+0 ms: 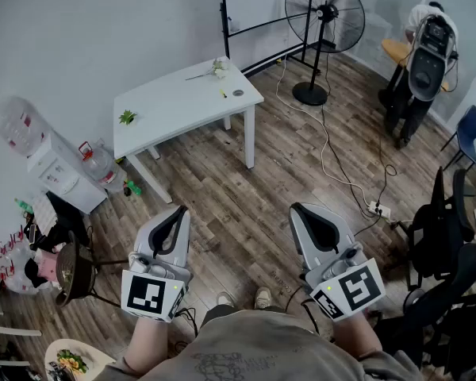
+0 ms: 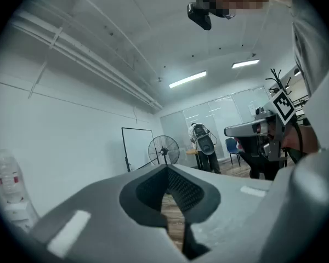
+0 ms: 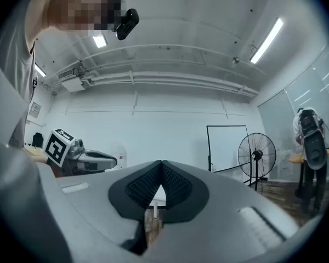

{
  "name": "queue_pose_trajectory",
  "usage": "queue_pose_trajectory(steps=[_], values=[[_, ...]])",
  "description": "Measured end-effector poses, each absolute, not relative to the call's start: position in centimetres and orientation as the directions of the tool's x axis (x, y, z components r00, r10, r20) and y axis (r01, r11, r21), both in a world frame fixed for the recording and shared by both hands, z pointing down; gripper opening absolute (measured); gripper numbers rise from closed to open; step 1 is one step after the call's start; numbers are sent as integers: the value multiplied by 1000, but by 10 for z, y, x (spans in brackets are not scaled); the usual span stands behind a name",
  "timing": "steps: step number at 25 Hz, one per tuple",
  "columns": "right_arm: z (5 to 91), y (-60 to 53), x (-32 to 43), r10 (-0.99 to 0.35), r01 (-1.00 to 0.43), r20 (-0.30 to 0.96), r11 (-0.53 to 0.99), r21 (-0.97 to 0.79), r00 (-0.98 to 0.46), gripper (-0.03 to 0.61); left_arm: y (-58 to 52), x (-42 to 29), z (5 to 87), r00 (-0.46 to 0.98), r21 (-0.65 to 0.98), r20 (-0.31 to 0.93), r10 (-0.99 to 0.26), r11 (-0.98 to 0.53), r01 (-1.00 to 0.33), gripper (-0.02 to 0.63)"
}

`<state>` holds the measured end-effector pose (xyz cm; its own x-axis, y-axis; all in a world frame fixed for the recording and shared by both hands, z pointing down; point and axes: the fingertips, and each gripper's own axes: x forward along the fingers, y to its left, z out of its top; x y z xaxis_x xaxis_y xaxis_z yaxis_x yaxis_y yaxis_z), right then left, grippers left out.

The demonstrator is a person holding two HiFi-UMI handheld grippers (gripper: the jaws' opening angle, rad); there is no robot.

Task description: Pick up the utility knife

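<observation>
A white table (image 1: 174,105) stands far ahead of me on the wood floor. On it lie a small yellowish item (image 1: 222,94), a dark round thing (image 1: 238,93), a white bunch (image 1: 219,67) and a green sprig (image 1: 127,117); all are too small to tell which is the utility knife. I hold both grippers low in front of my body, well short of the table. My left gripper (image 1: 180,210) (image 2: 167,166) is shut with its tips meeting on nothing. My right gripper (image 1: 295,208) (image 3: 162,162) is shut and empty as well.
A standing fan (image 1: 325,14) and a whiteboard frame (image 1: 254,6) are behind the table. A cable (image 1: 329,153) runs to a power strip (image 1: 378,209). Office chairs (image 1: 452,252) crowd the right, a water dispenser (image 1: 55,165) the left. A person (image 1: 428,38) stands far right.
</observation>
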<state>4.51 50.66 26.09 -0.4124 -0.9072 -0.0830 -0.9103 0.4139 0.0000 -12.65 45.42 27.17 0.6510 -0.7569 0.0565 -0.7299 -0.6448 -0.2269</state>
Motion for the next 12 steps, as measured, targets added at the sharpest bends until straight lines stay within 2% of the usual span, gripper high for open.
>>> queue_pose_trajectory(steps=[12], values=[[266, 511, 55, -906, -909, -65, 416, 32, -418, 29, 456, -115, 273, 648, -230, 57, -760, -641, -732, 0]])
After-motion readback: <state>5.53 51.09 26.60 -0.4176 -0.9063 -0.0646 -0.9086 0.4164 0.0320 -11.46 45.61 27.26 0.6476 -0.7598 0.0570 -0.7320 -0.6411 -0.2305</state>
